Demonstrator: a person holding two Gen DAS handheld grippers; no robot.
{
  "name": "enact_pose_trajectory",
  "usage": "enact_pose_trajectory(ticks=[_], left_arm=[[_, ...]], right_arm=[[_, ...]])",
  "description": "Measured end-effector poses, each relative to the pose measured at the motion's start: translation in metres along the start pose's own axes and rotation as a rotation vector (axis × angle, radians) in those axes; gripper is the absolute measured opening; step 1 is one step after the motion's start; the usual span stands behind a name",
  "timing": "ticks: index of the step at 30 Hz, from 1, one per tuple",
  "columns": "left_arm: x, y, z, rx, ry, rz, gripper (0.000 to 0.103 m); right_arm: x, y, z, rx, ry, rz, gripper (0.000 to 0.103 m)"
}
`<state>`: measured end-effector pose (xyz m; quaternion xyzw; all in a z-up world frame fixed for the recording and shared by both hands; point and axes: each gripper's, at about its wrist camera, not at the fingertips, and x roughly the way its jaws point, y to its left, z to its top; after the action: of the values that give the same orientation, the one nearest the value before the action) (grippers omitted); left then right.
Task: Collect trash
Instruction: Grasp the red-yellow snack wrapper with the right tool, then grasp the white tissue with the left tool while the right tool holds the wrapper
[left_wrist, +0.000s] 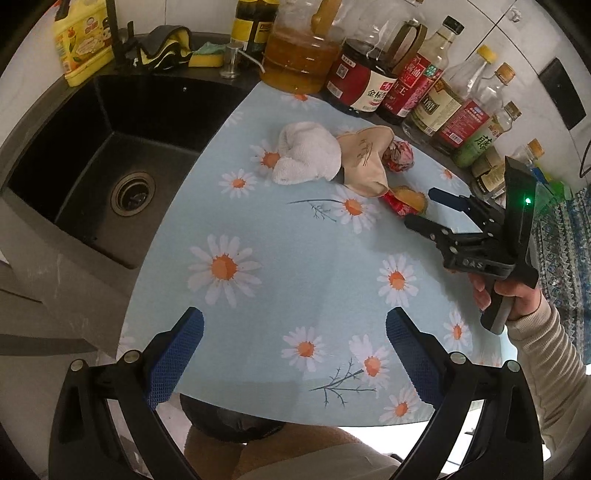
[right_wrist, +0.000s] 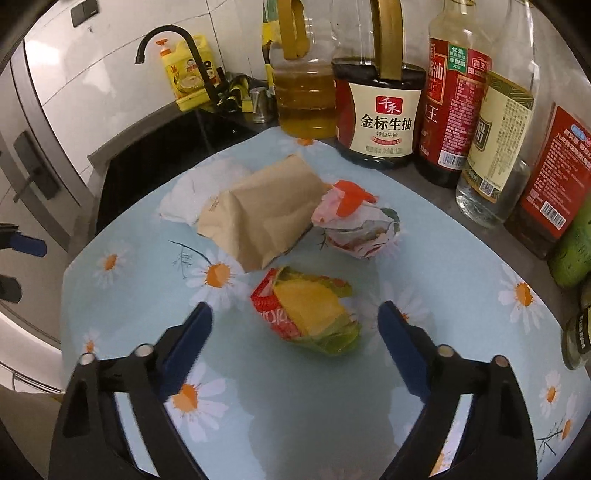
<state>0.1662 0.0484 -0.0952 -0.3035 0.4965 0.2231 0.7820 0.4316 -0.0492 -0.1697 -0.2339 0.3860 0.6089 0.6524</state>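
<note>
The right hand-held gripper (right_wrist: 295, 321) stands wide open and empty, its blue fingers either side of the red-and-yellow wrapper (right_wrist: 306, 310) on the worktop (right_wrist: 277, 398), apparently lined up to pinch it. Beyond lie a brown paper bag (right_wrist: 258, 214) and crumpled wrapper (right_wrist: 358, 229); behind them, a soy bottle (right_wrist: 380, 110) reads 千禾 金标生抽. The left hand-held gripper (left_wrist: 295, 332) hovers open, empty.

We see a dark sink (left_wrist: 110, 155) set into the bench. Behind the sink stand a black faucet (right_wrist: 173, 55) and a yellow detergent bottle (left_wrist: 79, 40). Right of the sink lies a daisy-print mat (left_wrist: 295, 266); beyond it, a soy sauce bottle (right_wrist: 380, 110).
</note>
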Motion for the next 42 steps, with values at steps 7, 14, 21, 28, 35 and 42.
enact_pose_trajectory(ticks=[7,14,21,28,35,42], left_arm=[[0.005,0.005,-0.006,-0.029,0.011,0.019,0.096],[0.005,0.006,-0.007,-0.035,0.012,0.027,0.096],[0.007,0.006,-0.005,-0.037,0.014,0.028,0.096],[0.011,0.003,0.002,-0.018,0.008,0.029,0.096],[0.013,-0.007,0.024,0.03,-0.006,0.008,0.096],[0.023,-0.006,0.056,0.0,-0.004,-0.019,0.096]], right_arm=[[0.014,-0.001,0.002,-0.012,0.022,-0.024,0.07],[0.021,0.003,-0.002,-0.047,0.032,-0.059,0.062],[0.017,0.005,-0.003,-0.053,0.019,-0.059,0.061],[0.001,0.009,-0.008,-0.027,-0.005,-0.049,0.061],[-0.03,0.018,-0.017,0.016,-0.048,-0.039,0.061],[-0.061,0.028,-0.037,0.084,-0.083,-0.024,0.061]])
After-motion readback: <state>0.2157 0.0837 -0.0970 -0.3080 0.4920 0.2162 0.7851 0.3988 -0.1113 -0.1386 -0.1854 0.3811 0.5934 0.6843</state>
